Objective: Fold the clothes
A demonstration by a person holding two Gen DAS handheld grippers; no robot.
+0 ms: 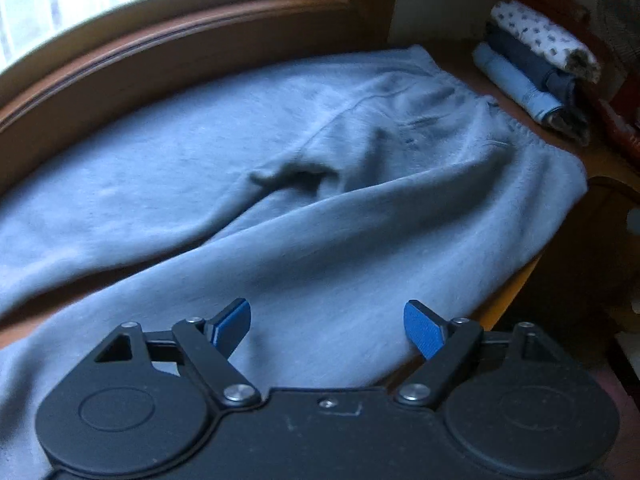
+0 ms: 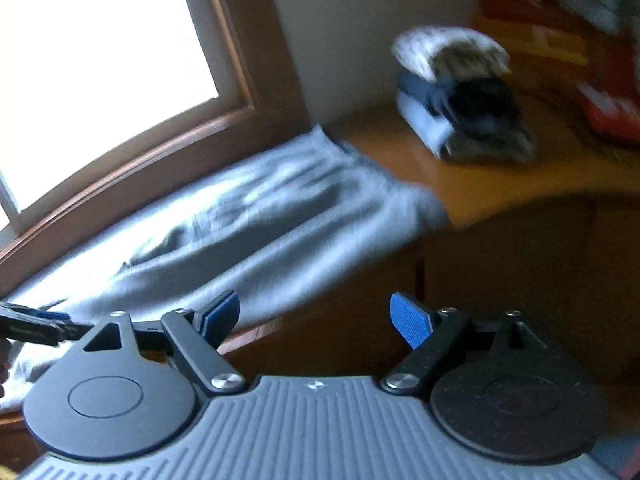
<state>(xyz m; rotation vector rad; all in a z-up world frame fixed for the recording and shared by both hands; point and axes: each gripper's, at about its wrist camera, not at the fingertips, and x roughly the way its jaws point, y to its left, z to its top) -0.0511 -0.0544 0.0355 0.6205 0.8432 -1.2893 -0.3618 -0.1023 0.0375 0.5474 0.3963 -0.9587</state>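
Observation:
A pair of grey-blue sweatpants lies spread flat on a wooden table under a window, waistband to the far right, legs running toward the near left. My left gripper is open and empty, hovering just above the nearer leg. The sweatpants also show in the right wrist view, blurred. My right gripper is open and empty, off the table's front edge, apart from the cloth. The left gripper shows at the left edge of the right wrist view.
A stack of folded clothes sits at the table's far right corner, also in the right wrist view. A wooden window frame runs along the back. Red and orange items stand at the far right. The table front drops to dark cabinet.

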